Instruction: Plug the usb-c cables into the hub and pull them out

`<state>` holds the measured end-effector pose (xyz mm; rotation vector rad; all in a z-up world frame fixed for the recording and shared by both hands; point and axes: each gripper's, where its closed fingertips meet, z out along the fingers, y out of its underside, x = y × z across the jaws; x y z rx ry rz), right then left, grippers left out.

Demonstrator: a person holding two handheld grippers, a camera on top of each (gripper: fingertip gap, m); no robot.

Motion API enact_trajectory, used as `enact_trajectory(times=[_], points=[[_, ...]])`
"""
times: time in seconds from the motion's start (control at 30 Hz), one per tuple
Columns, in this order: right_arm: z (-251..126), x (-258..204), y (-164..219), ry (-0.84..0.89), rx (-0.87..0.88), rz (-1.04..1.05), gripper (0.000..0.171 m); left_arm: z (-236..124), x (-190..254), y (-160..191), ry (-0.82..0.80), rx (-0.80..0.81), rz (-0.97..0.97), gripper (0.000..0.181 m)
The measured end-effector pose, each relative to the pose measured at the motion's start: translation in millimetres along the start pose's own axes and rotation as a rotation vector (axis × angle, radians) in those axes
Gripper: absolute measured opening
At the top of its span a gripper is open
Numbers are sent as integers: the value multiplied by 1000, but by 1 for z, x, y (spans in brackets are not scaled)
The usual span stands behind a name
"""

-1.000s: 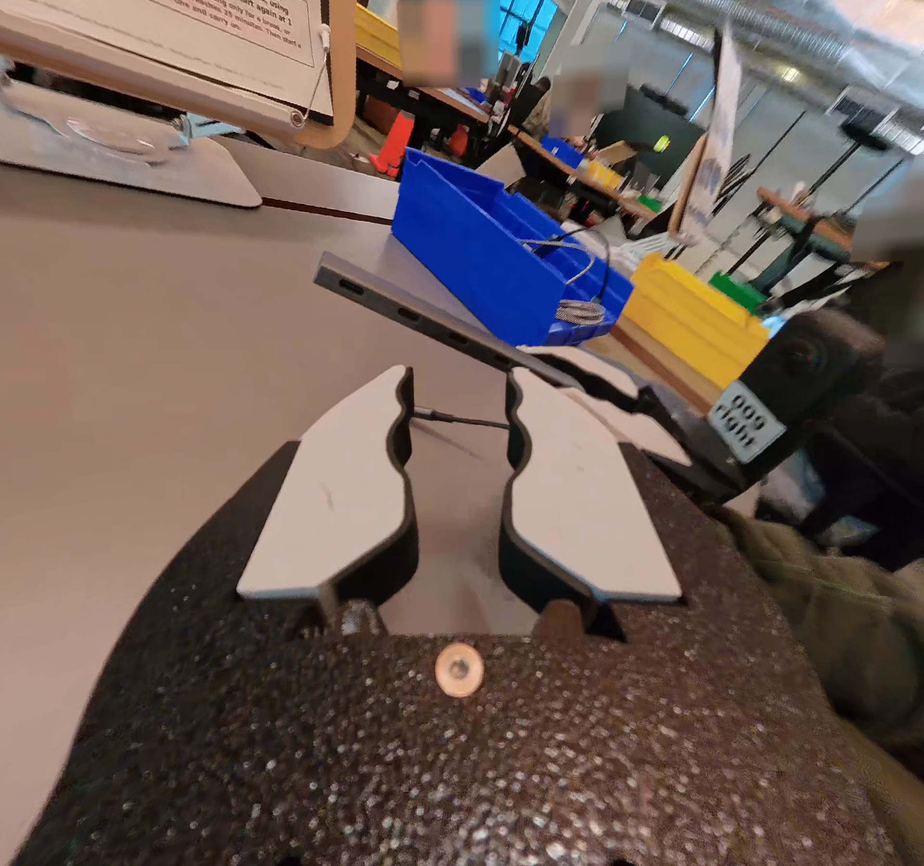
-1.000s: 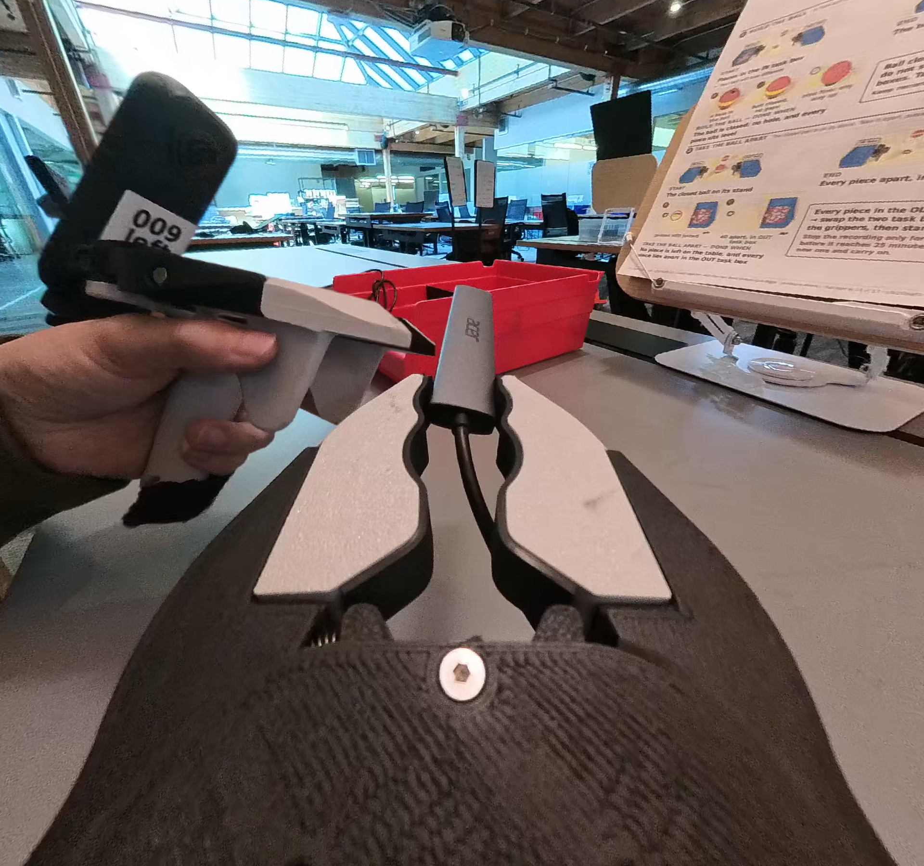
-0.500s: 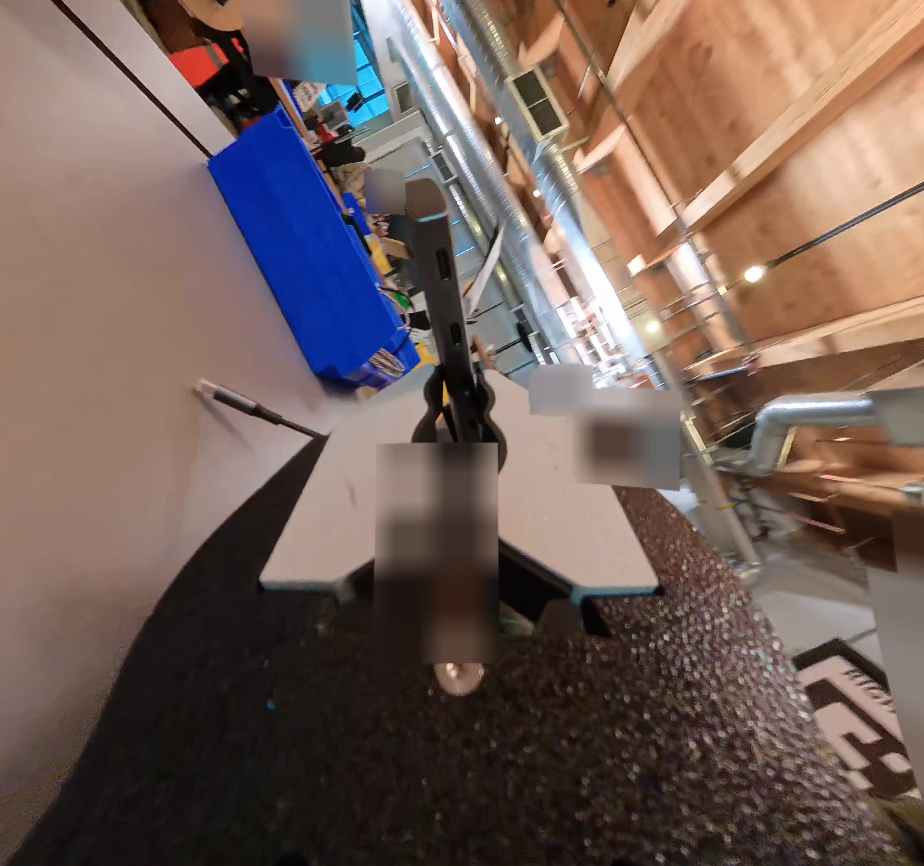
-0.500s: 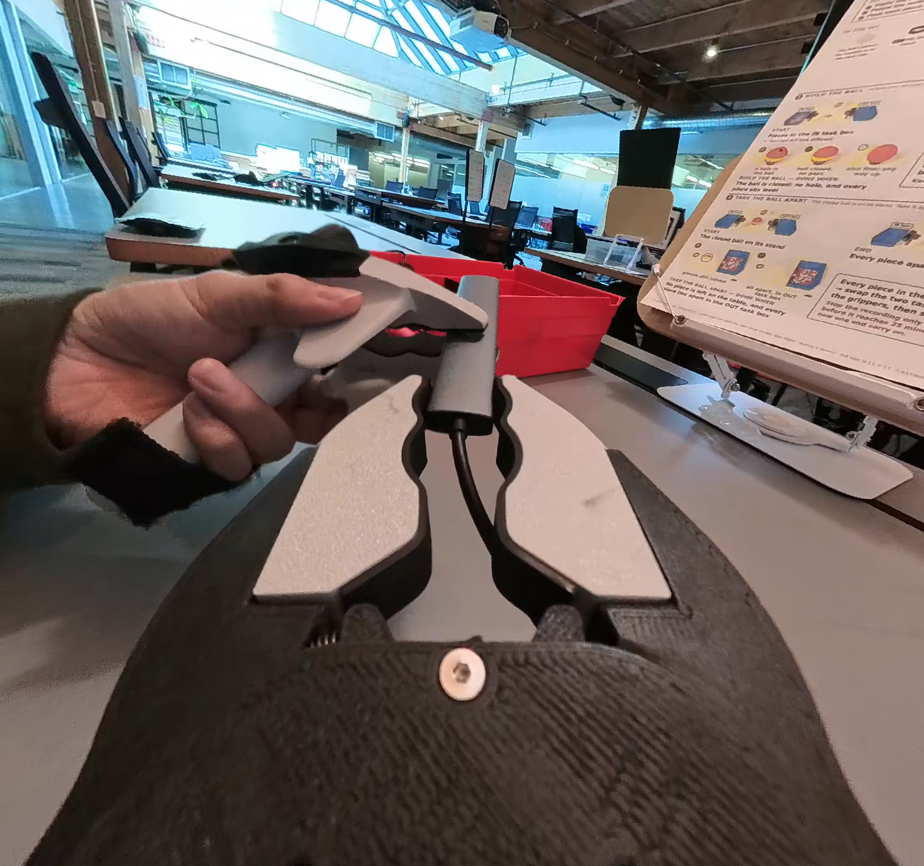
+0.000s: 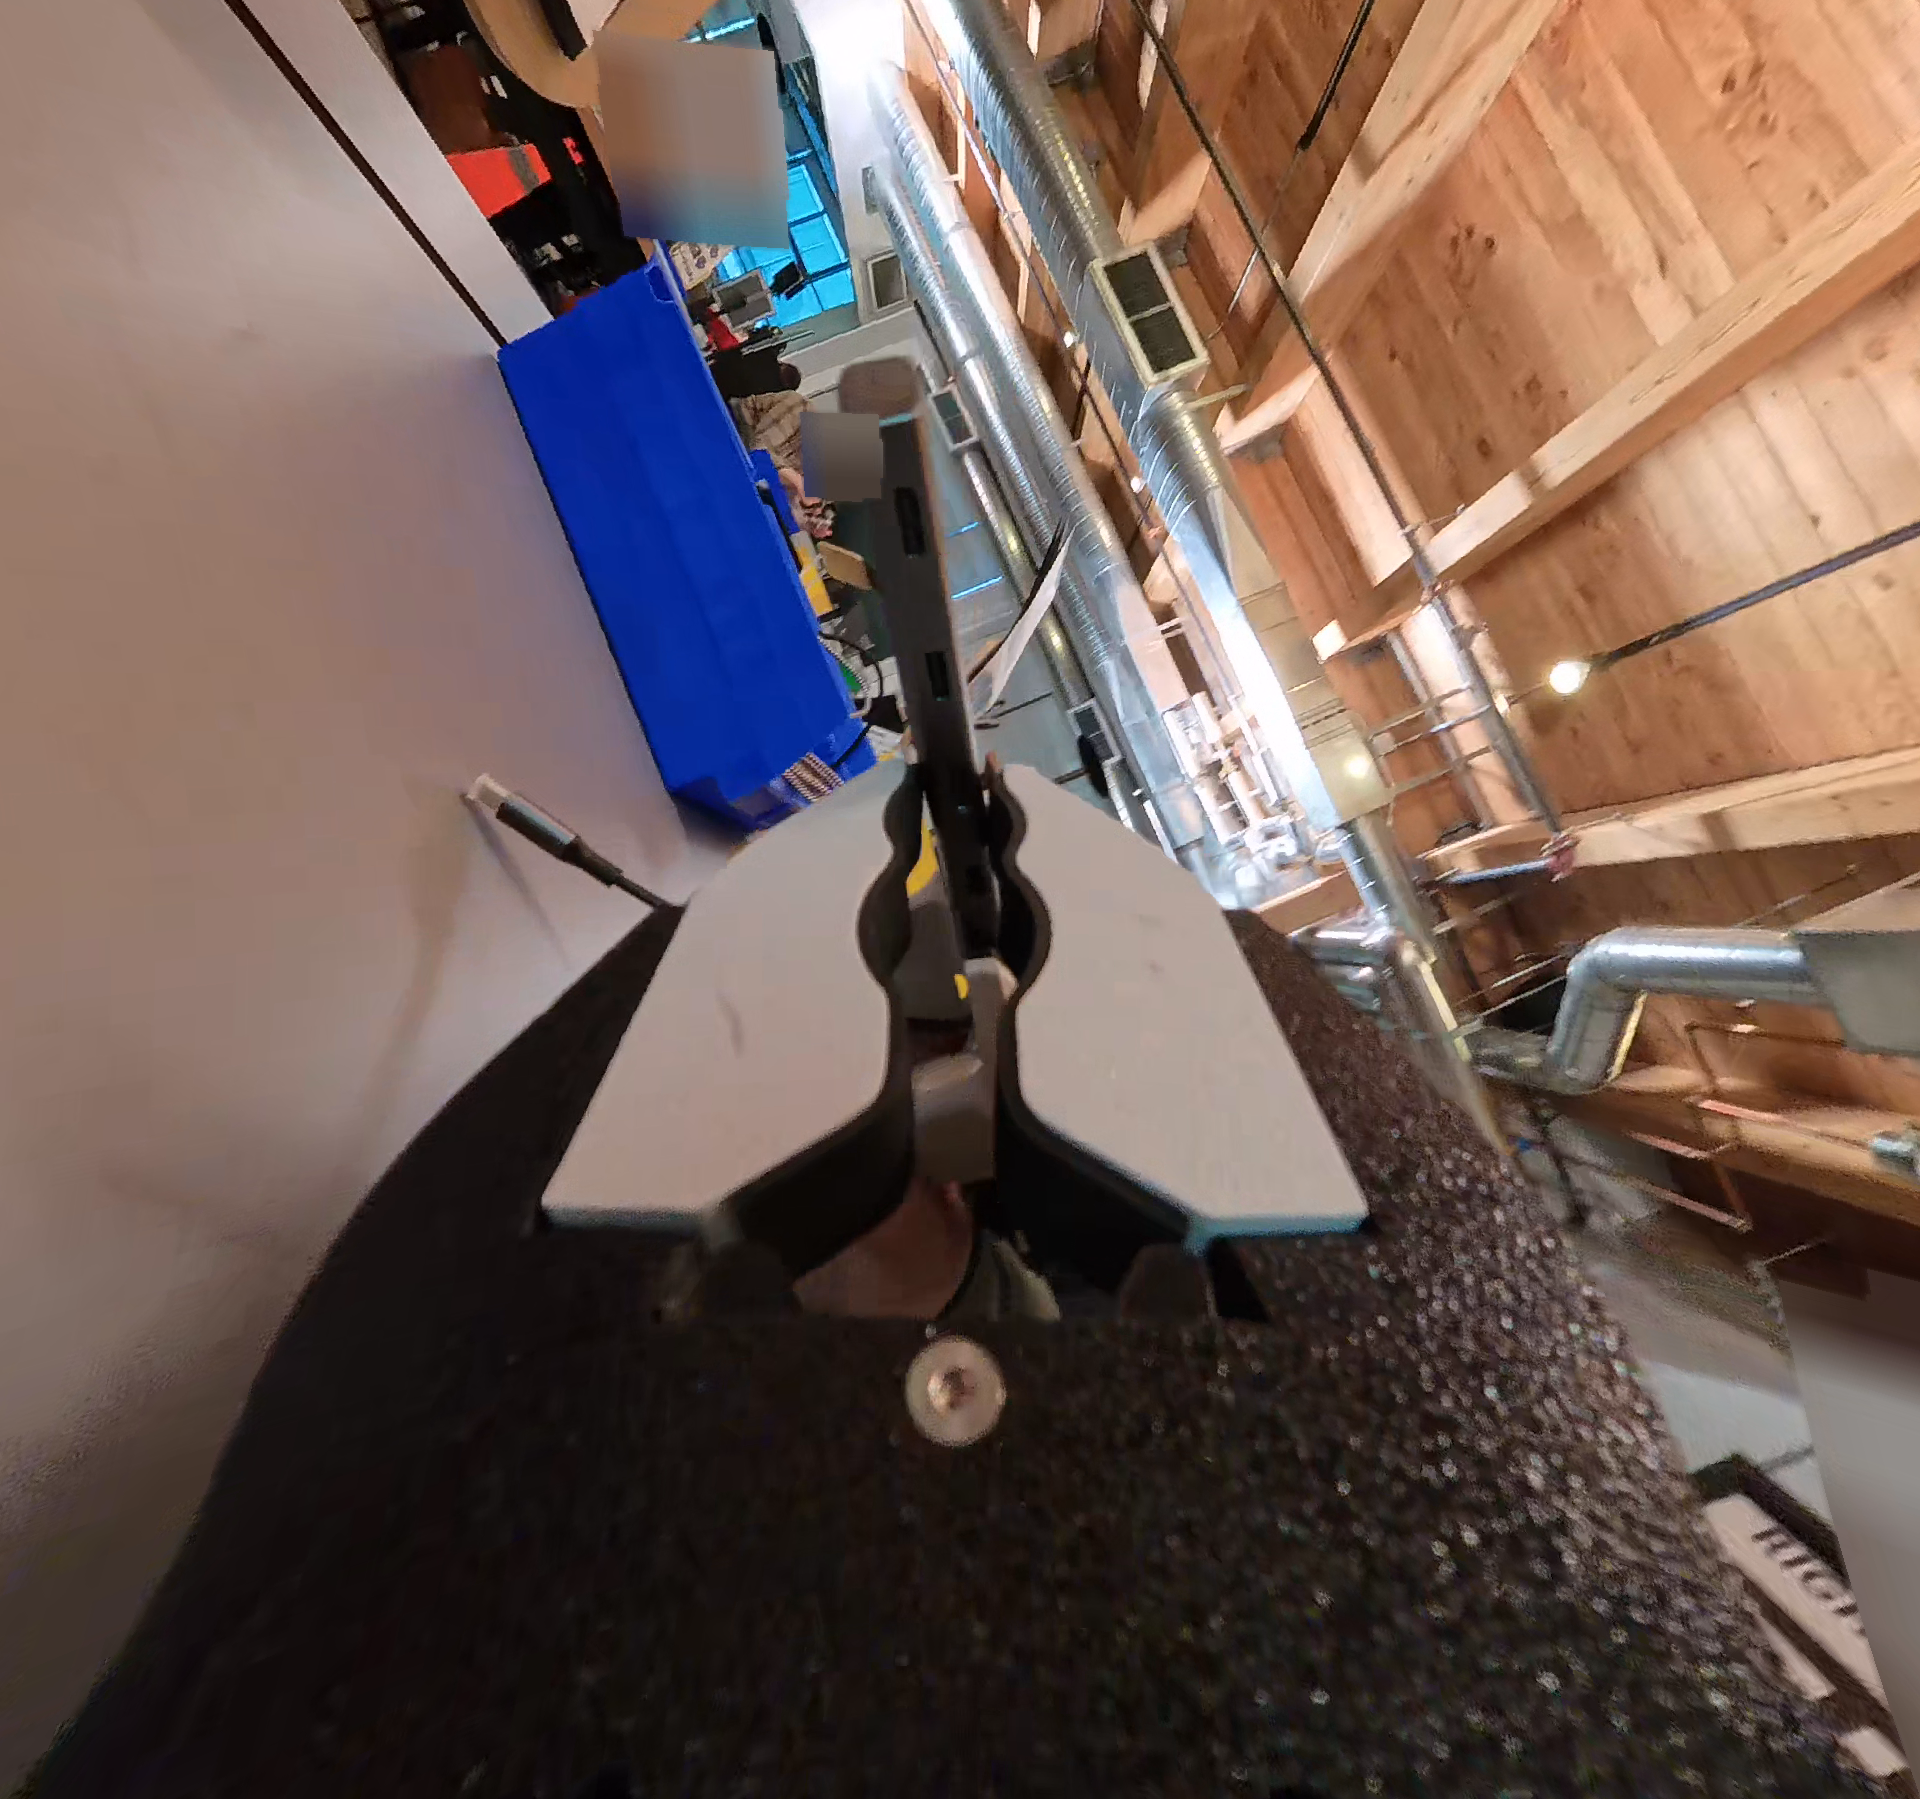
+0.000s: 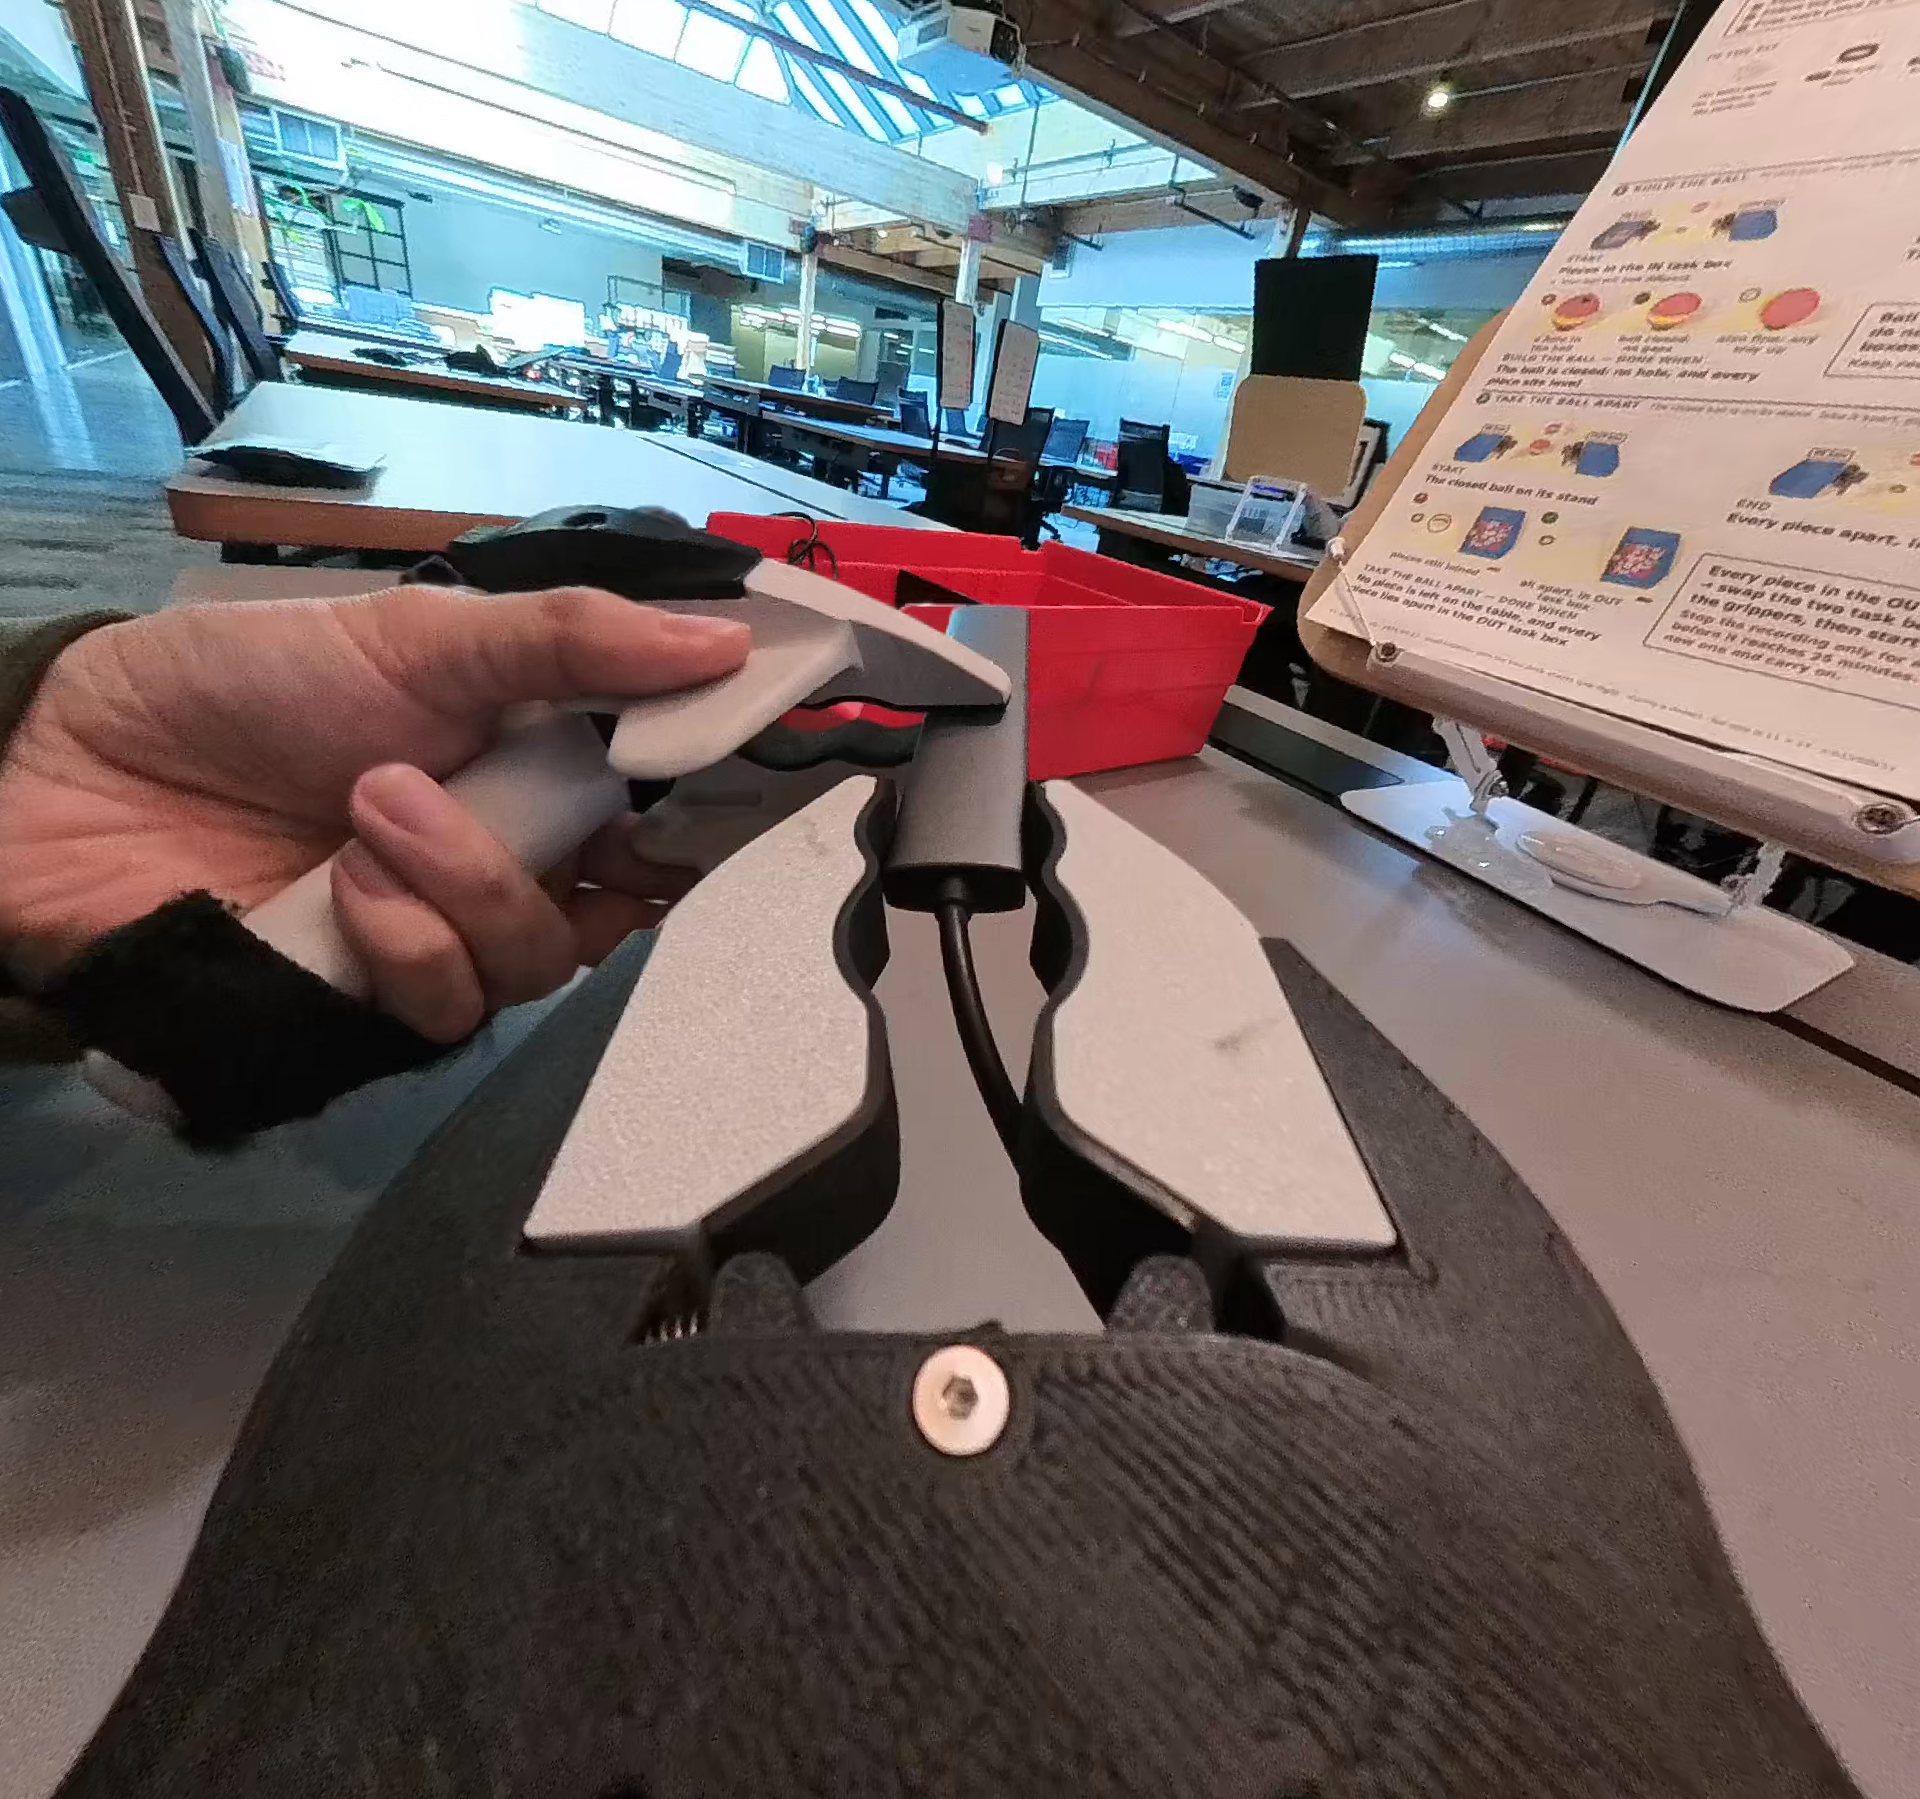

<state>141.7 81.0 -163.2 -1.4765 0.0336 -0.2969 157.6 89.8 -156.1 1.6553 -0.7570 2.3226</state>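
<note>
The dark grey hub (image 6: 982,700) is held up off the table by both grippers. My right gripper (image 6: 956,793) is shut on the hub's cable end, and the hub's black lead (image 6: 966,1001) runs back between the fingers. My left gripper (image 6: 956,710), held in a hand, is turned on its side and clamps the hub's long edge from the left. In the left wrist view the left gripper (image 5: 956,793) is shut on the hub (image 5: 920,586), whose ports face the camera. One usb-c cable plug (image 5: 530,819) lies loose on the table.
A blue bin (image 5: 675,554) with coiled cables stands on the table behind the loose plug. A red bin (image 6: 1122,669) stands behind the hub. An instruction board on a stand (image 6: 1662,461) is at the right. The grey table (image 6: 1558,1178) spreads around.
My left gripper has rolled onto its side, moved from over the cable plug on the table to the hub, and shut on it. The right gripper has kept its hold on the hub.
</note>
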Motion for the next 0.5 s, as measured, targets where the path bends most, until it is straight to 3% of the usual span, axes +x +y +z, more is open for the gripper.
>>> enact_trajectory(times=[0.1, 0.3, 0.5], points=[[0, 2, 0, -14, 5, 33, 24, -3, -1, -6, -60, -6, 125, 12], [-2, 14, -1, 34, 19, 95, 24, -27, 16, -50, -314, 12, 680, 15], [-4, 23, -1, 43, 30, 177, 24, -105, 64, -141, -774, 34, 1202, 23]])
